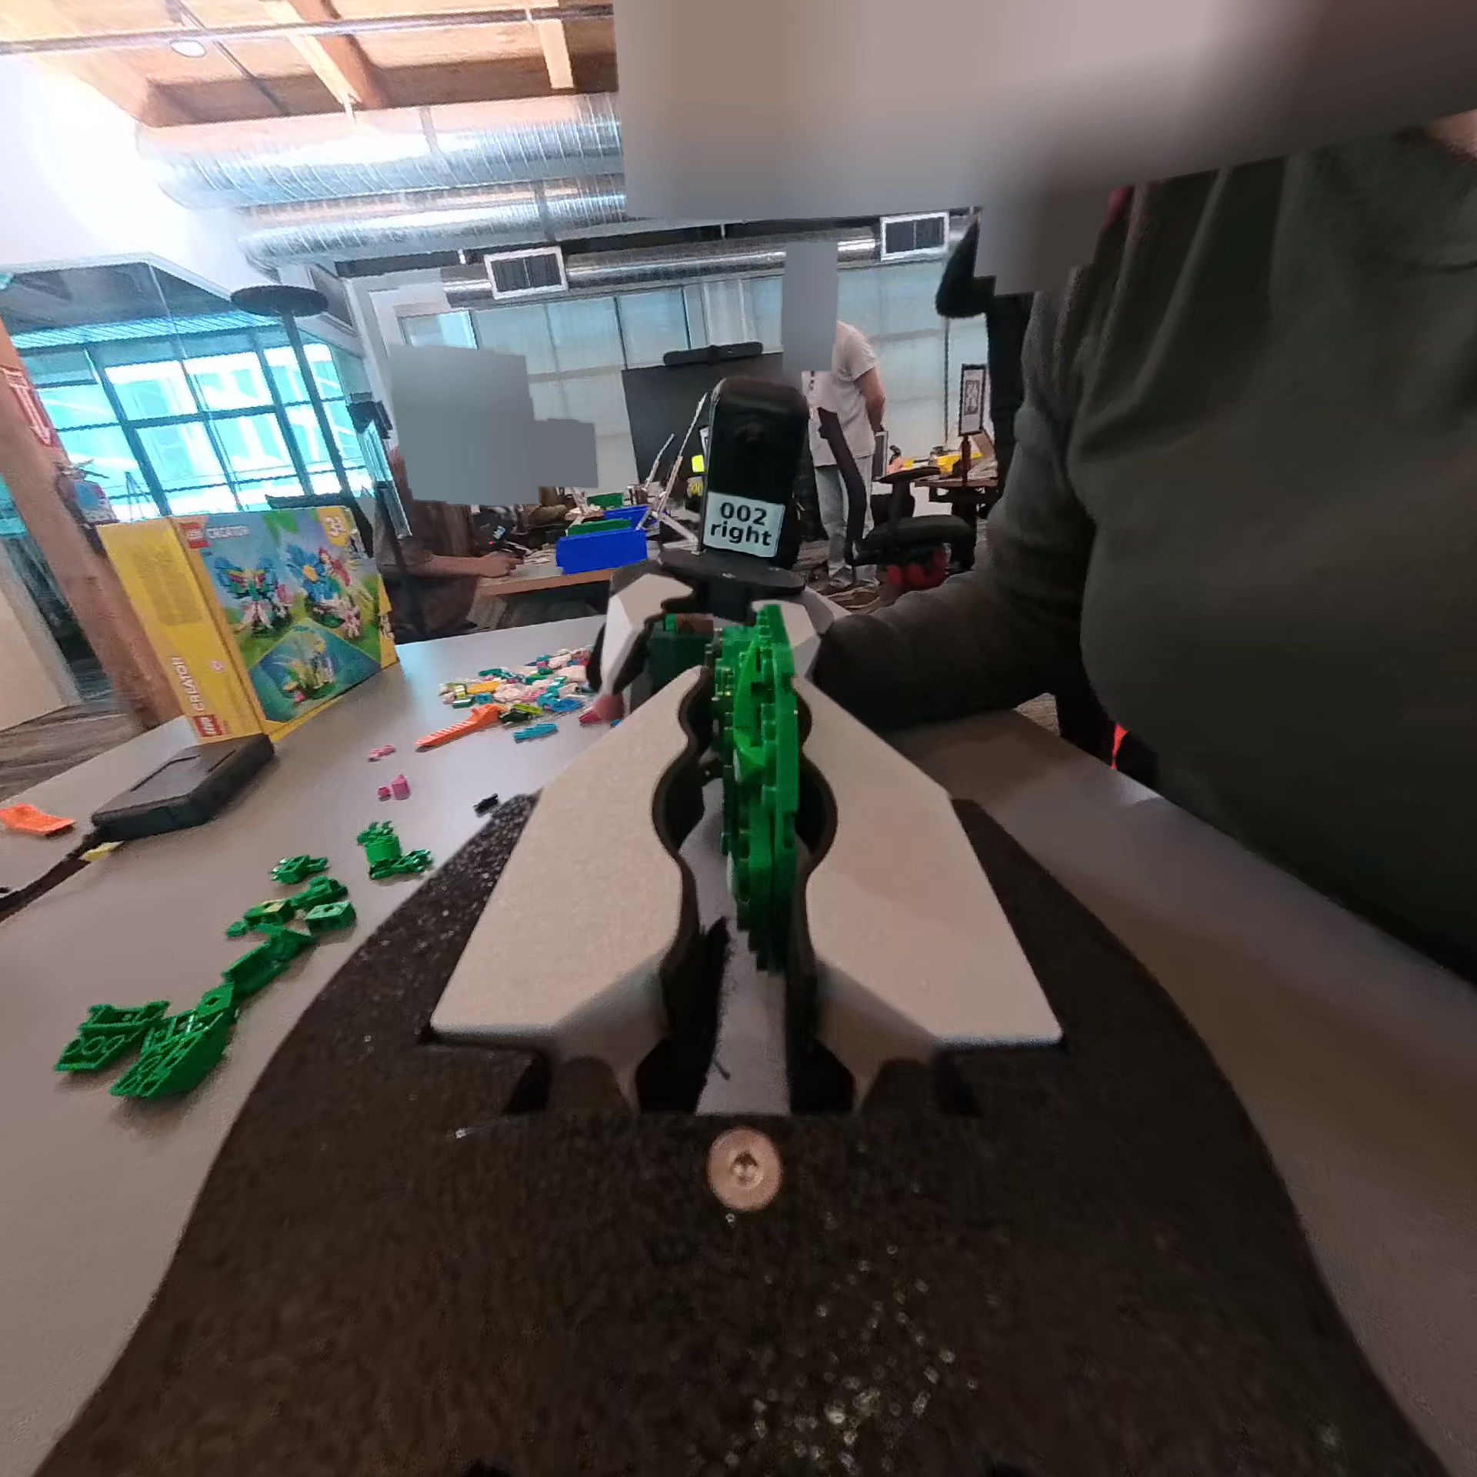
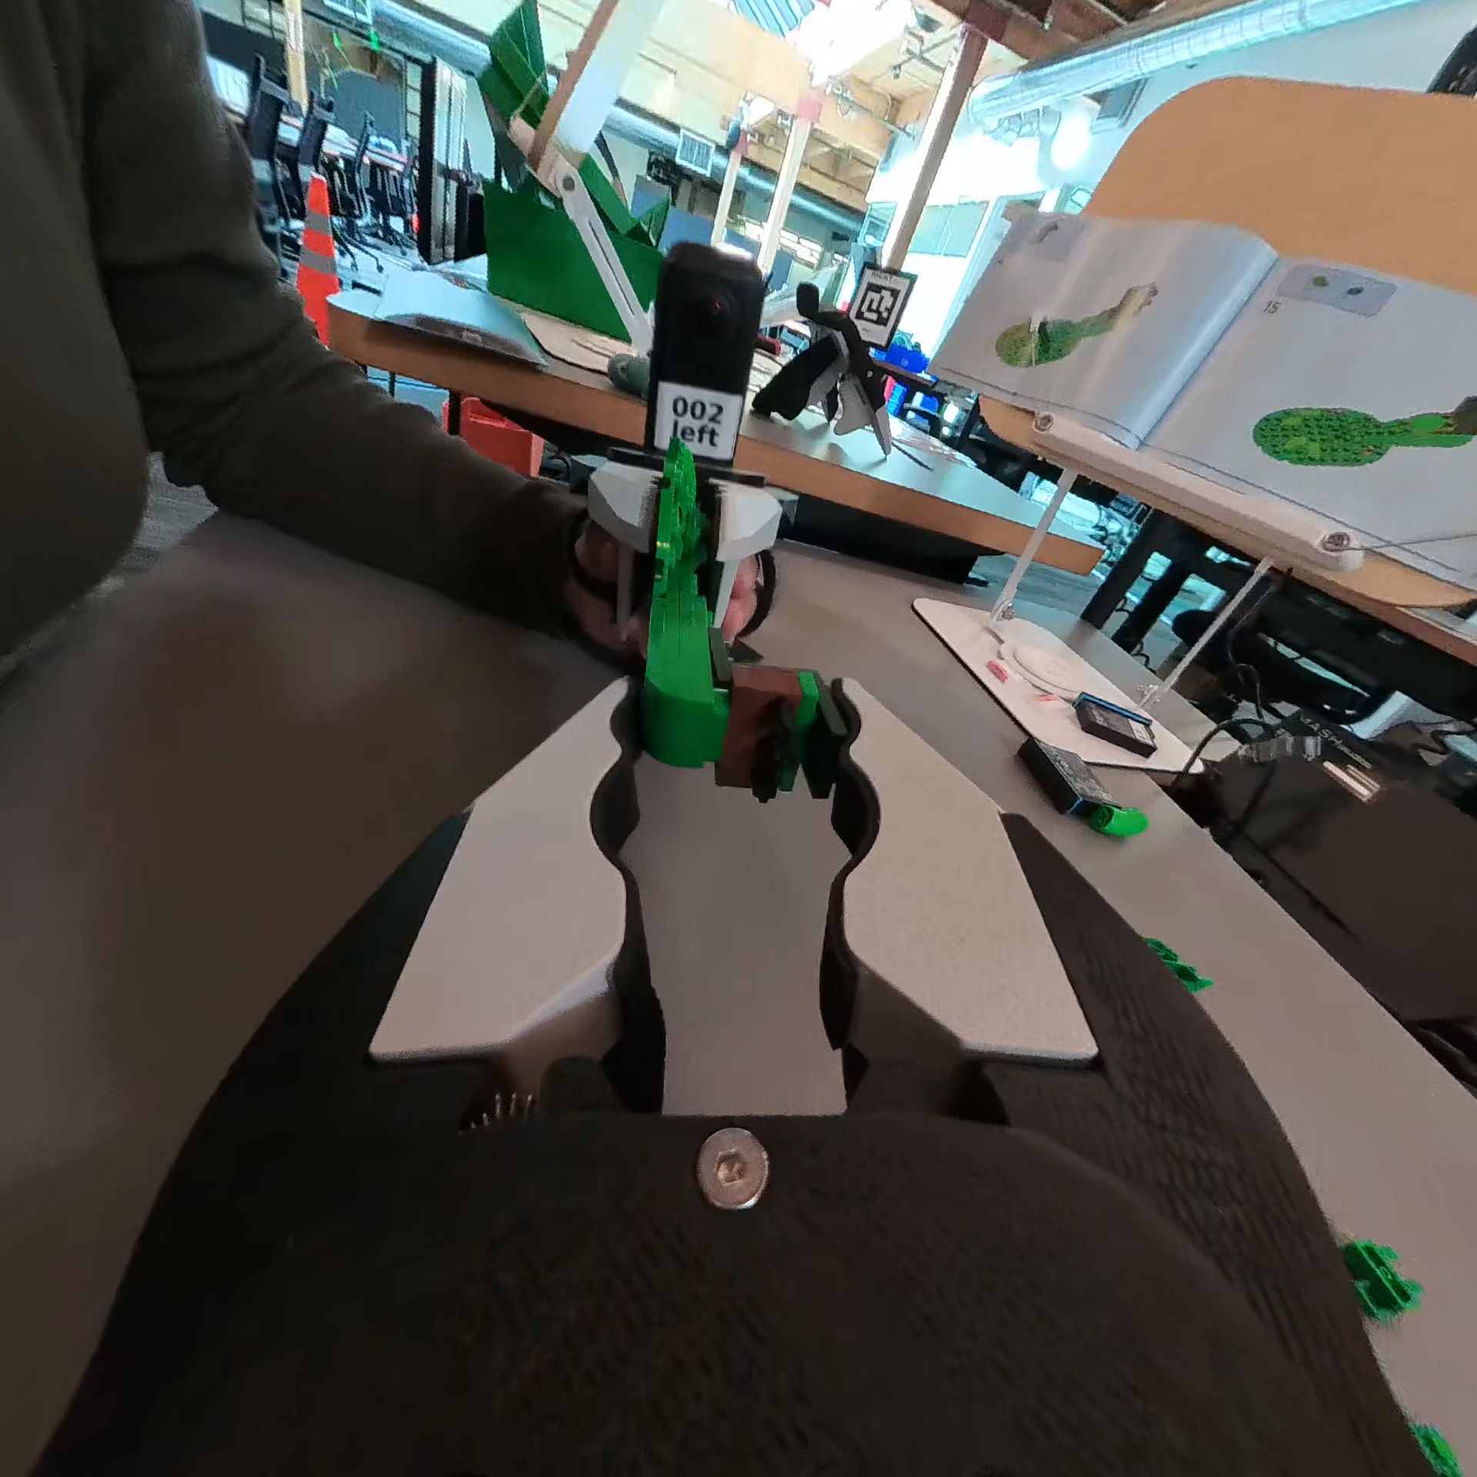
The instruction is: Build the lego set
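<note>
My left gripper (image 1: 747, 719) is clamped on the green studded leaf plate (image 1: 759, 767), edge-up; my right gripper (image 2: 739, 719) pinches its brown-and-dark-green end block (image 2: 767, 739); loose green bricks (image 1: 200, 1007) lie left of the plate.

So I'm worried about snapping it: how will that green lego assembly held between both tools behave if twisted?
The green lego assembly is thin stacked plates held edge-on, so probably stiff but liable to separate at joints. Its brown end, in the right tool, looks likeliest to pop off.
</note>
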Motion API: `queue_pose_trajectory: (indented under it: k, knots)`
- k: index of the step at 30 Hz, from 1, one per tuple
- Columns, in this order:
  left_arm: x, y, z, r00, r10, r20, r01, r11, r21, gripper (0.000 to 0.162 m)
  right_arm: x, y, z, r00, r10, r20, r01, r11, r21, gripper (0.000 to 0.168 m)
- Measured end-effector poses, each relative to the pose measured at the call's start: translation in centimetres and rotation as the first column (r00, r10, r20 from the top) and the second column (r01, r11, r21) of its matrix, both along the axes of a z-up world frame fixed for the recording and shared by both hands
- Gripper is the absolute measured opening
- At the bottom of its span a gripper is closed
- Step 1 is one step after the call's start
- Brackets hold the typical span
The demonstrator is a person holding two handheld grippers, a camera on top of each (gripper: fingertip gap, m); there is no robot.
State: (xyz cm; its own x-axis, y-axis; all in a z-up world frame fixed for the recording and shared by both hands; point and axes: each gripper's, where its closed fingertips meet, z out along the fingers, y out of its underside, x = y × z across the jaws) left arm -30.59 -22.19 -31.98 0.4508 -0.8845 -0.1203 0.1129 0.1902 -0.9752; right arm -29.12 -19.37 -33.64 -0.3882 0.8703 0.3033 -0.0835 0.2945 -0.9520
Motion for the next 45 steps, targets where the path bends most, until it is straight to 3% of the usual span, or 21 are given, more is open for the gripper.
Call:
queue_pose_trajectory:
  k: [11, 24, 34, 39, 45]
  knots:
    - [-0.5, 0.1, 0.4, 0.999, -0.006, 0.047, 0.007, 1.000, -0.010, 0.012, -0.3, 0.0, 0.2, 0.999, -0.049, -0.013, 0.049, 0.999, 0.010, 0.043]
    - [0.0, -0.1, 0.1, 0.999, -0.036, 0.026, 0.037, 0.998, -0.043, 0.012, 0.6, -0.3, -0.8, 0.999, 0.040, 0.037, -0.039, 0.999, -0.038, 0.045]
    - [0.5, -1.7, 0.0, 0.965, -0.246, 0.088, 0.258, 0.947, -0.190, 0.013, 2.4, -3.6, -0.6, 0.953, 0.280, 0.118, -0.261, 0.953, -0.153, 0.047]
    - [0.6, -2.8, 0.0, 0.912, -0.376, 0.164, 0.410, 0.863, -0.296, 0.013, 4.4, -4.7, 1.6, 0.904, 0.414, 0.104, -0.376, 0.888, -0.267, 0.052]
    - [1.2, -3.4, -0.6, 0.883, -0.442, 0.156, 0.468, 0.805, -0.365, 0.013, 5.0, -6.1, 1.1, 0.907, 0.283, 0.311, -0.323, 0.943, 0.084, 0.044]
